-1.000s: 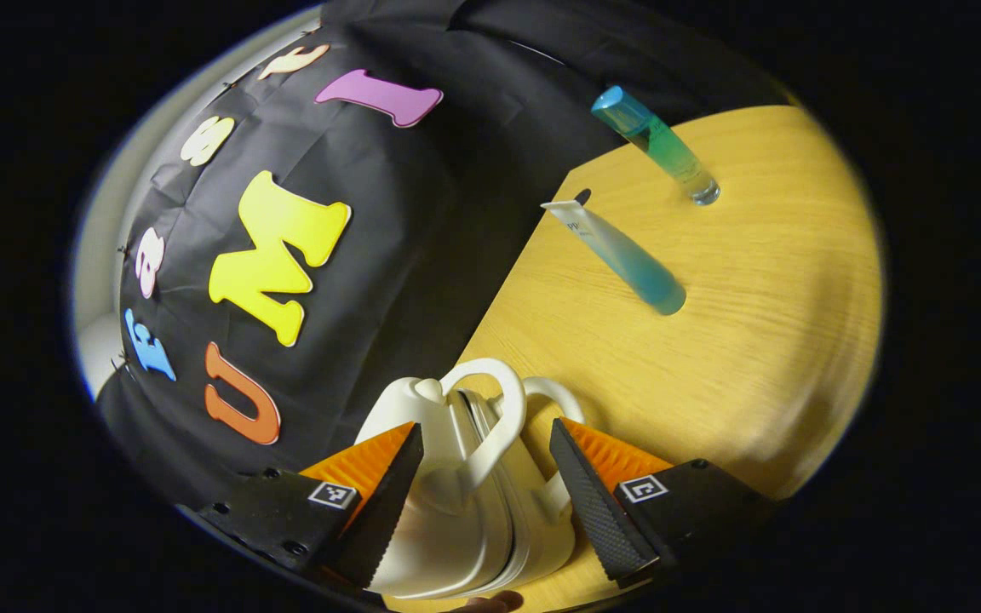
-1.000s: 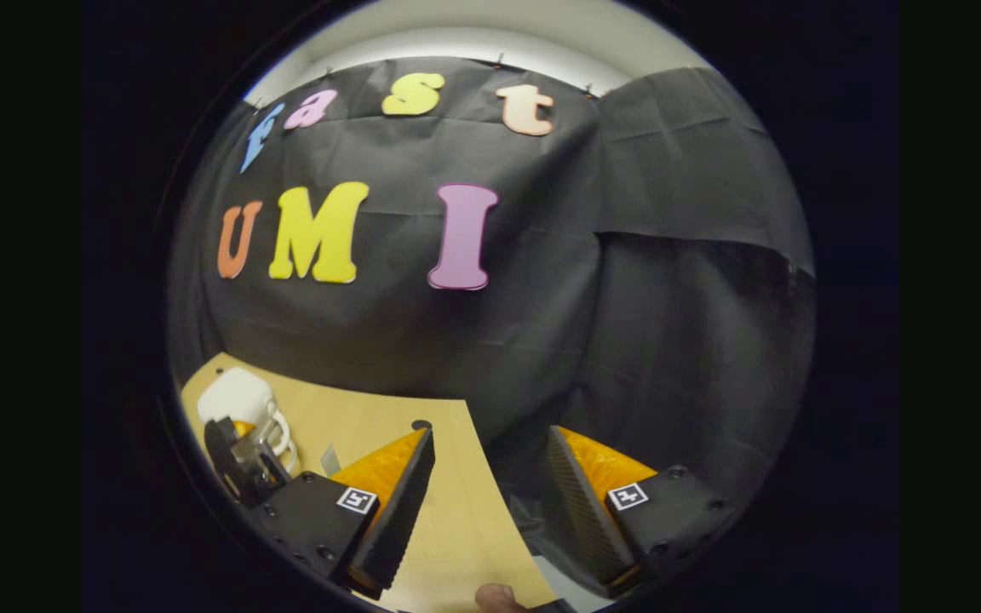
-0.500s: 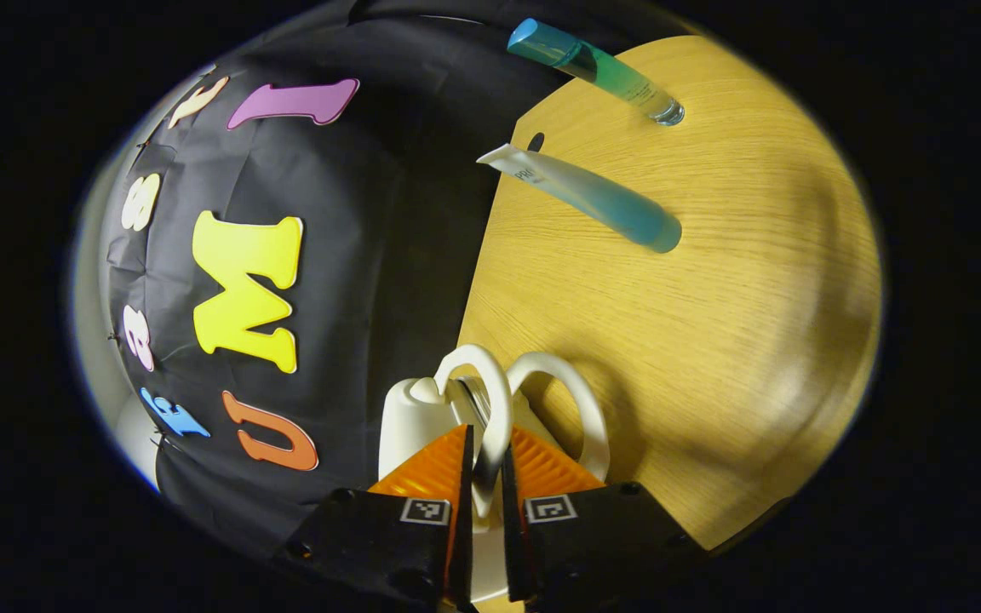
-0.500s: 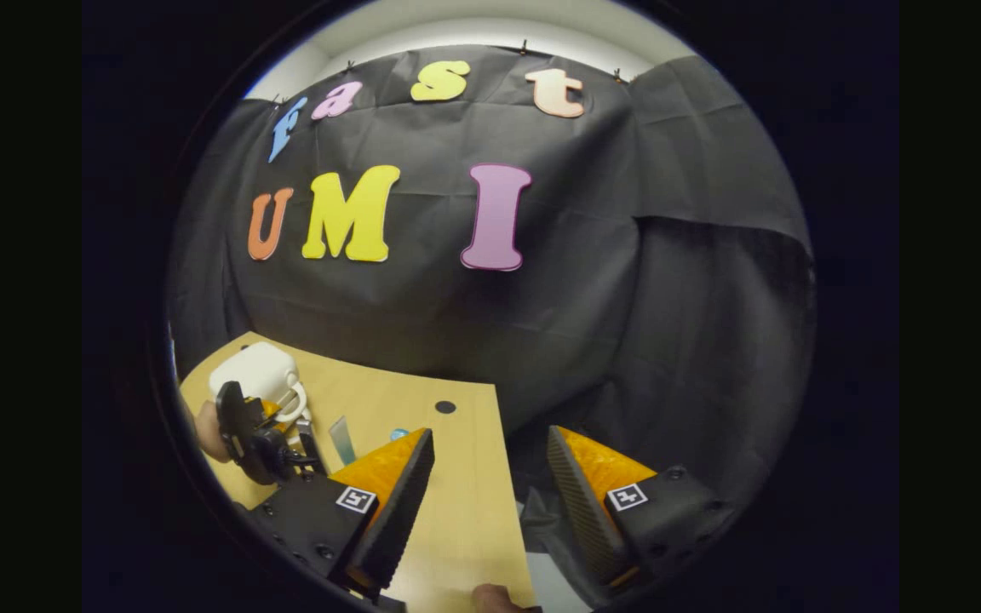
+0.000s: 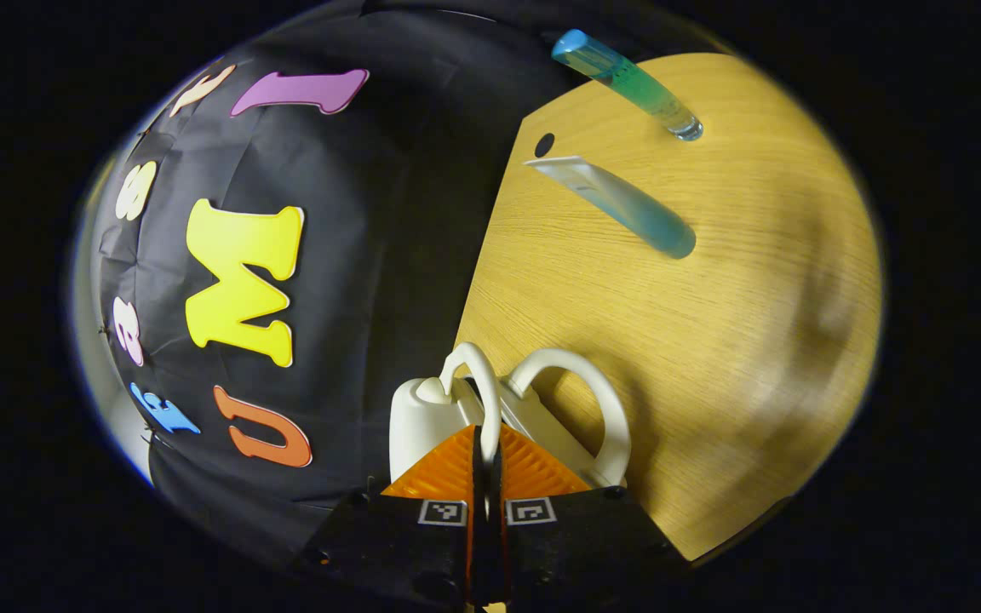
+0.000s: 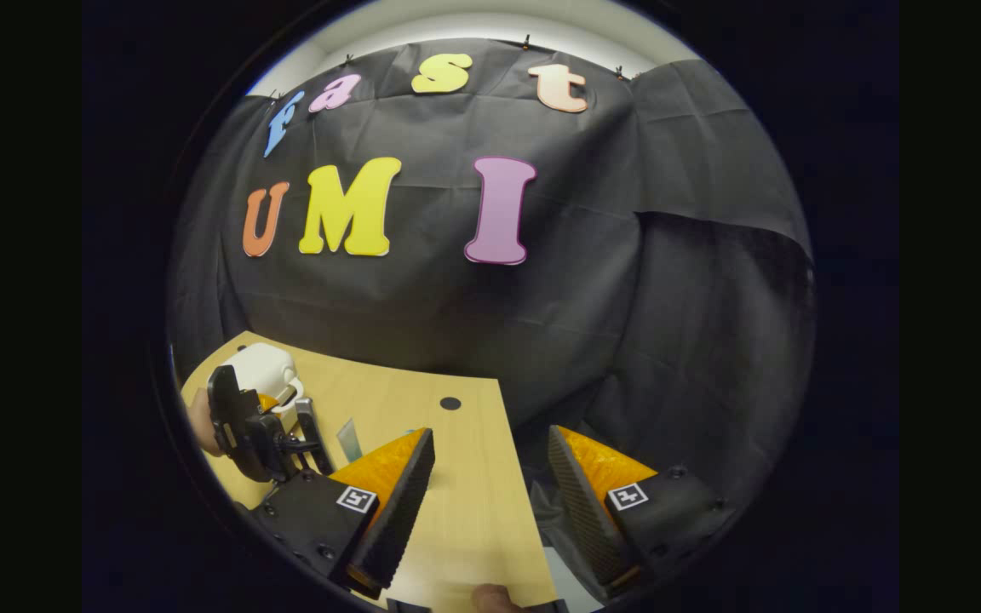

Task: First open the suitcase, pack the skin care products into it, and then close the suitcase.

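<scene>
In the left gripper view, a small white suitcase (image 5: 422,413) stands on the wooden table (image 5: 712,323) with two loop handles. My left gripper (image 5: 486,455) is shut on the nearer handle (image 5: 480,383); the second handle (image 5: 601,400) hangs free to the right. A blue-green tube (image 5: 627,209) and a teal bottle (image 5: 627,83) stand farther off on the table. In the right gripper view, my right gripper (image 6: 490,494) is open over the table's right edge, holding nothing. The suitcase (image 6: 261,368) and the left gripper (image 6: 273,400), held by a hand, sit at the far left there.
The table's back edge meets the black cloth wall (image 5: 388,255). A small round hole (image 5: 544,145) marks the tabletop near the tube. In the right gripper view the table (image 6: 473,519) ends just right of my left finger, with dark cloth beyond.
My left gripper went from open around the suitcase to shut on its nearer handle, and the two handles have spread apart. The right gripper has barely shifted.
</scene>
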Demonstrator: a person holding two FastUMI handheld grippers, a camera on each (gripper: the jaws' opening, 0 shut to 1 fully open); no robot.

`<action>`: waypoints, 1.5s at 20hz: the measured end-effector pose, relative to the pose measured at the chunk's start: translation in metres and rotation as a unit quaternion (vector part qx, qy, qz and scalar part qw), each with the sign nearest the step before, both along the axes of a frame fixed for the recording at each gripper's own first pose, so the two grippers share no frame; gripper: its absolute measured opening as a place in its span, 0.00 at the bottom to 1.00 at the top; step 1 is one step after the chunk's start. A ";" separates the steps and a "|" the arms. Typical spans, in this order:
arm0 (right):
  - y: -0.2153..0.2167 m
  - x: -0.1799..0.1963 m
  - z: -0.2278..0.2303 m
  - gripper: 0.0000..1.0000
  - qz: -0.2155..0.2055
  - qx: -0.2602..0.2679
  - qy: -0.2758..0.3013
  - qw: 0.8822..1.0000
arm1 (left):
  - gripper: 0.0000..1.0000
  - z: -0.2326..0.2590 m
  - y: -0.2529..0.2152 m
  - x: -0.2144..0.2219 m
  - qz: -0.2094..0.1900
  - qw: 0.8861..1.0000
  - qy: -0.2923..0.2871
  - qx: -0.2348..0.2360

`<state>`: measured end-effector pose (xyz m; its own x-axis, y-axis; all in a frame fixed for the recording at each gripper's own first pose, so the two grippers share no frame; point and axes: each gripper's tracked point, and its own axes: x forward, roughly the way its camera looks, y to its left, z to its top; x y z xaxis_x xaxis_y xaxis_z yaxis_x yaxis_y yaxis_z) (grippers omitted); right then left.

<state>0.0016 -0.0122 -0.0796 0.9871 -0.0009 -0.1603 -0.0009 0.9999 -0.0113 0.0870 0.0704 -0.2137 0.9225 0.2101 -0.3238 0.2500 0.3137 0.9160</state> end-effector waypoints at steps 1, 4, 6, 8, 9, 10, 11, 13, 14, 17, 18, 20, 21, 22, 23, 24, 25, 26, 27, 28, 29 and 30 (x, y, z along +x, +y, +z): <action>0.006 0.002 0.002 0.80 -0.002 -0.003 -0.003 1.000 | 0.03 0.008 0.004 0.000 0.001 1.000 -0.003 -0.015; 0.020 0.010 0.004 0.80 -0.014 -0.001 -0.001 1.000 | 0.03 0.044 0.013 0.000 -0.001 0.997 -0.027 -0.069; 0.034 0.012 0.007 0.80 -0.020 0.009 0.002 1.000 | 0.03 0.077 0.030 0.002 0.002 0.993 -0.056 -0.106; 0.046 0.013 0.012 0.80 -0.025 0.010 0.000 1.000 | 0.03 0.108 0.054 0.000 0.012 0.987 -0.081 -0.139; 0.051 0.014 0.015 0.80 -0.028 0.009 -0.002 1.000 | 0.02 0.121 0.066 0.000 0.018 0.983 -0.094 -0.155; 0.057 0.014 0.018 0.80 -0.028 0.009 -0.005 1.000 | 0.03 0.134 0.078 0.000 0.022 0.980 -0.104 -0.168; 0.063 0.014 0.021 0.80 -0.029 0.008 -0.007 1.000 | 0.02 0.145 0.094 -0.001 0.028 0.976 -0.115 -0.180; 0.075 0.016 0.024 0.80 -0.031 0.006 -0.008 0.999 | 0.02 0.161 0.123 -0.004 0.038 0.968 -0.133 -0.211; 0.081 0.017 0.026 0.80 -0.031 0.007 -0.009 0.999 | 0.03 0.165 0.138 -0.006 0.044 0.962 -0.140 -0.230; 0.099 0.020 0.034 0.80 -0.036 0.012 -0.013 0.999 | 0.03 0.176 0.180 0.000 0.034 0.949 -0.139 -0.282; 0.104 0.022 0.035 0.80 -0.039 0.014 -0.013 0.999 | 0.03 0.176 0.198 0.001 0.041 0.948 -0.139 -0.284; 0.114 0.022 0.038 0.80 -0.044 0.018 -0.013 0.999 | 0.03 0.179 0.234 0.001 0.049 0.945 -0.153 -0.286; 0.118 0.022 0.039 0.80 -0.047 0.020 -0.012 0.999 | 0.02 0.181 0.250 0.005 0.053 0.943 -0.154 -0.291; 0.123 0.022 0.038 0.80 -0.050 0.020 -0.010 0.999 | 0.02 0.178 0.266 0.006 0.062 0.940 -0.155 -0.296; 0.126 0.022 0.039 0.80 -0.053 0.019 -0.009 0.998 | 0.02 0.173 0.284 0.007 0.071 0.939 -0.155 -0.298; 0.130 0.022 0.038 0.78 -0.055 0.018 -0.007 0.998 | 0.03 0.170 0.297 0.008 0.077 0.939 -0.152 -0.299; 0.133 0.021 0.037 0.78 -0.057 0.016 -0.004 0.998 | 0.02 0.164 0.312 0.009 0.083 0.937 -0.149 -0.304; 0.136 0.020 0.036 0.80 -0.059 0.014 -0.002 0.998 | 0.02 0.159 0.326 0.009 0.088 0.936 -0.148 -0.307; 0.139 0.020 0.035 0.78 -0.060 0.012 0.002 0.998 | 0.02 0.151 0.342 0.009 0.094 0.936 -0.147 -0.305; 0.141 0.019 0.033 0.80 -0.060 0.011 0.007 0.998 | 0.03 0.143 0.356 0.008 0.101 0.939 -0.144 -0.295; 0.143 0.019 0.032 0.80 -0.061 0.009 0.010 0.998 | 0.02 0.132 0.372 0.003 0.117 0.942 -0.136 -0.283; 0.144 0.019 0.031 0.80 -0.062 0.007 0.013 0.998 | 0.03 0.124 0.384 -0.001 0.127 0.943 -0.130 -0.279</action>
<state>0.0202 0.1316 -0.0481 0.9751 -0.1200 -0.1863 0.1224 0.9925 0.0013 0.0861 0.4544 -0.0897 0.9287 0.2985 -0.2198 -0.1078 0.7849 0.6101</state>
